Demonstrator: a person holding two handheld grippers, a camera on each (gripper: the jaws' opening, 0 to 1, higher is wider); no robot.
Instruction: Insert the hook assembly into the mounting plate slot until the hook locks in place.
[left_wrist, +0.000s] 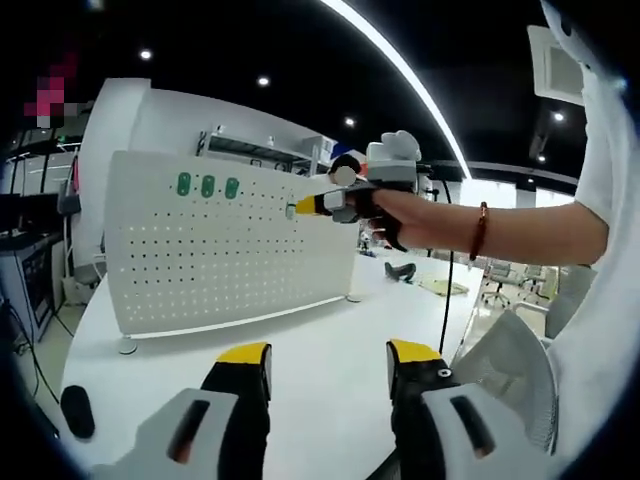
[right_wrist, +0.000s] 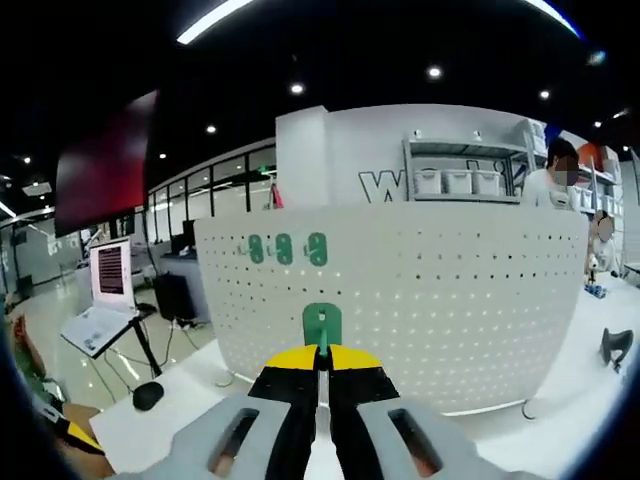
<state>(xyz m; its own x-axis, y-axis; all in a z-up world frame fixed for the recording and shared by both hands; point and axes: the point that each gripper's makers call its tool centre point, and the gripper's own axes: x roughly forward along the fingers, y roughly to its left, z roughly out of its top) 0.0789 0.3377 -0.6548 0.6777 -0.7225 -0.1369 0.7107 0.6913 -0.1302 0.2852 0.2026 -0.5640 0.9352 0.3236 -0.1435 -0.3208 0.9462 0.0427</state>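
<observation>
A white perforated mounting plate (left_wrist: 230, 250) (right_wrist: 420, 290) stands upright on a white table (left_wrist: 320, 370). Three green hooks (left_wrist: 207, 186) (right_wrist: 286, 248) sit in a row near its upper left. In the right gripper view, my right gripper (right_wrist: 322, 352) is shut on a green hook (right_wrist: 322, 326), held just in front of the plate's face. The left gripper view shows that right gripper (left_wrist: 300, 206) from the side, its yellow tips at the plate's upper right, held by a person's hand. My left gripper (left_wrist: 328, 362) stands open over the table, nothing between its jaws.
The person's arm (left_wrist: 500, 225) with a bead bracelet reaches across from the right. A dark mouse-like object (left_wrist: 76, 410) lies at the table's left edge. A white mesh chair (left_wrist: 515, 370) is at the right. Shelves, desks and a seated person (right_wrist: 555, 180) stand behind the plate.
</observation>
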